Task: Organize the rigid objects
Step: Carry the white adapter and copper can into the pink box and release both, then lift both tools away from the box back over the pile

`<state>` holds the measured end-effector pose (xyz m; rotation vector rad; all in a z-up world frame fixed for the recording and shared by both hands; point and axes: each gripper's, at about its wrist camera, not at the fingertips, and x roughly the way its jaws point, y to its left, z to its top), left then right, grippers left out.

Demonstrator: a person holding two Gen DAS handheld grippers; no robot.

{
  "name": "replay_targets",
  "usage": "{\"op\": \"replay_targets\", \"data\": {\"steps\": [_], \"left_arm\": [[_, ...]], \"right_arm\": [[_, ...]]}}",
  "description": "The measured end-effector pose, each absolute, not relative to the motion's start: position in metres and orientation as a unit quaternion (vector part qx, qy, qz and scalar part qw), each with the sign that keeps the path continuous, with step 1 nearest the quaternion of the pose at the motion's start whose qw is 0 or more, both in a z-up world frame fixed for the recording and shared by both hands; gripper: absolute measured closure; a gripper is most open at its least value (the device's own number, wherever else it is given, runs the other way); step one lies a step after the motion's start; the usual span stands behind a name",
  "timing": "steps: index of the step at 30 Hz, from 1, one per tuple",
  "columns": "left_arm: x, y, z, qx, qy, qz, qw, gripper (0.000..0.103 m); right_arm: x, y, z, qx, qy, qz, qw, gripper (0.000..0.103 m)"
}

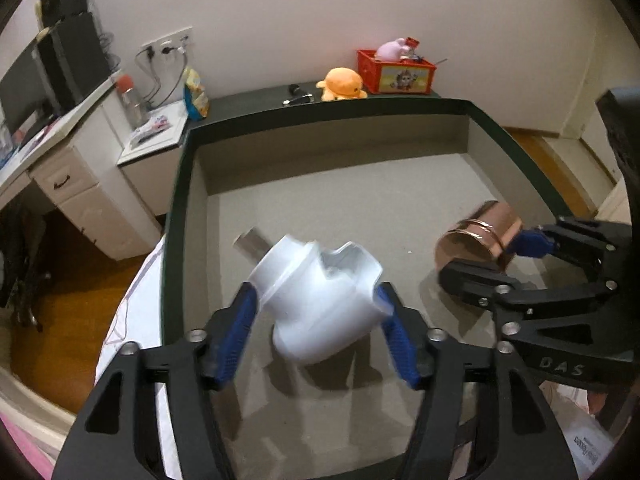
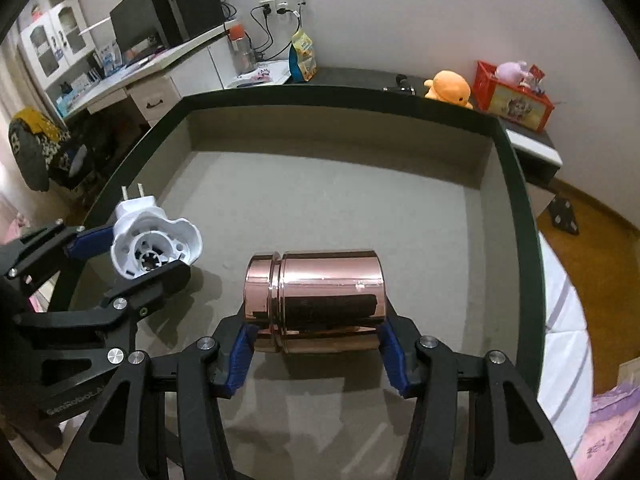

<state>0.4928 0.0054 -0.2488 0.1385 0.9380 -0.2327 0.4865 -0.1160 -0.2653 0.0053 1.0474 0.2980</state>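
Observation:
My left gripper is shut on a white plastic plug-in device with two metal prongs, held above the floor of a large grey box. It also shows in the right wrist view, at the left, in the left gripper. My right gripper is shut on a copper-coloured metal canister, held on its side over the box floor. In the left wrist view the canister hangs at the right in the right gripper.
The box has a dark green rim and tall walls. Behind it a dark shelf carries an orange plush toy, a red crate and a snack bag. A white desk stands at the left.

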Motion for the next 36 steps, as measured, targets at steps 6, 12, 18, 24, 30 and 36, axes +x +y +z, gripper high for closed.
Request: {"op": "replay_targets", "data": {"steps": [6,12,18,24,30,36], "left_arm": [[0.462,0.024,-0.218,0.033,0.406,-0.102,0.908,0.005],[0.391,0.040,-0.170,0.028,0.320,-0.075,0.944,0.000],[0.288,0.042,-0.130,0.018,0.224,-0.057,0.973,0.000],[0.196,0.035,-0.116,0.014,0.161,-0.036,0.986,0.000],[0.137,0.026,-0.116,0.027,0.130,-0.023,0.991,0.000],[0.110,0.020,-0.114,0.037,0.123,-0.037,0.991,0.000]], "right_arm": [[0.471,-0.125,-0.232,0.013,0.454,0.140,0.880,0.029],[0.424,-0.131,-0.181,0.017,0.386,0.131,0.913,0.021],[0.329,-0.134,-0.139,-0.006,0.286,0.115,0.951,0.000],[0.237,-0.139,-0.118,0.004,0.208,0.095,0.974,0.000],[0.172,-0.134,-0.117,-0.005,0.160,0.063,0.985,0.000],[0.140,-0.134,-0.117,-0.007,0.144,0.053,0.988,0.000]]}}
